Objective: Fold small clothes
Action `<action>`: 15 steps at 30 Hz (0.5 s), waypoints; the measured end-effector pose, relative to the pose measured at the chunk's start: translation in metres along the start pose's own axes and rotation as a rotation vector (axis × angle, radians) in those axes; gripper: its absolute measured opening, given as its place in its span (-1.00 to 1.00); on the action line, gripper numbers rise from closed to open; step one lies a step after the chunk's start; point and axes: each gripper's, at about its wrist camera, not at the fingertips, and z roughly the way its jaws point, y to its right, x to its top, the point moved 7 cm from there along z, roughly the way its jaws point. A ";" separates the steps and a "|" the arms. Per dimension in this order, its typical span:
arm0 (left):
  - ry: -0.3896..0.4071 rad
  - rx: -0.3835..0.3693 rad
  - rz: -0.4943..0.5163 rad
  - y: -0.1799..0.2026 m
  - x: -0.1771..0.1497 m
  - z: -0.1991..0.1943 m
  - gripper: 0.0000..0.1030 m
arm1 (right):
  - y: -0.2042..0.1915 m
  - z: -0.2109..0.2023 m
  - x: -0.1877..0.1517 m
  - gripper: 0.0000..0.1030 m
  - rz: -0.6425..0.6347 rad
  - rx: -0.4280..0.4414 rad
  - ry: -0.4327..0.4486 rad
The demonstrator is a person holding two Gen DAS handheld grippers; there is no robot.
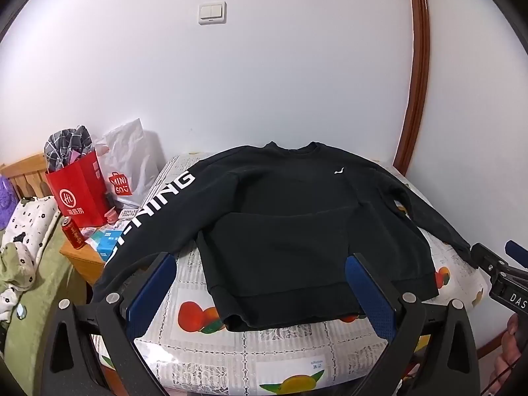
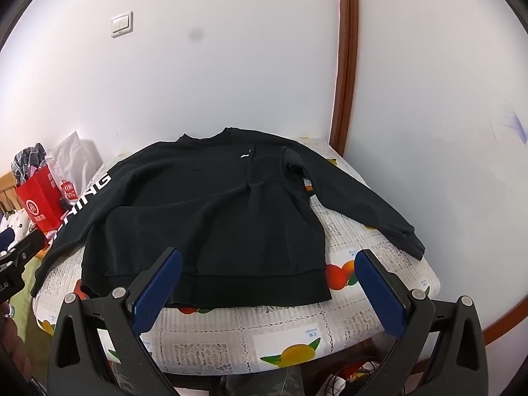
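Ahead of our left gripper and a little below it, the black sweatshirt lies spread face up on a table covered with a fruit-print cloth. Both our grippers gape as wide as they go, with nothing between the blue pads; neither touches the fabric. Our left gripper's fingers frame the hem's left corner, which droops over the near table edge, so we cannot make out how that corner ends. Our right gripper hangs over the hem's right part, its left pad covering a stretch of the waistband.

To the left of our left gripper, the lettered sleeve runs off the table edge and passes behind the left finger, so its cuff is hidden (the white print reads only in part). The plain sleeve lies ahead and to the right of our right gripper, its cuff near the table's edge.

Farther left sit a red paper bag, a white shopping bag and a red can; the small boxes beside them are too cluttered to tell apart. At the far right of the left view, the right gripper's body is cut off by the frame. On the wall ahead is a light switch.
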 end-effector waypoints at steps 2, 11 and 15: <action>0.000 0.003 -0.002 0.001 0.001 0.000 1.00 | 0.000 0.000 0.000 0.99 0.000 -0.002 -0.001; 0.000 0.000 -0.011 -0.004 0.001 0.001 1.00 | -0.002 0.002 -0.001 0.99 0.006 0.000 -0.005; 0.002 -0.002 -0.014 -0.005 -0.001 0.000 1.00 | -0.005 0.002 0.000 0.99 0.005 0.000 -0.003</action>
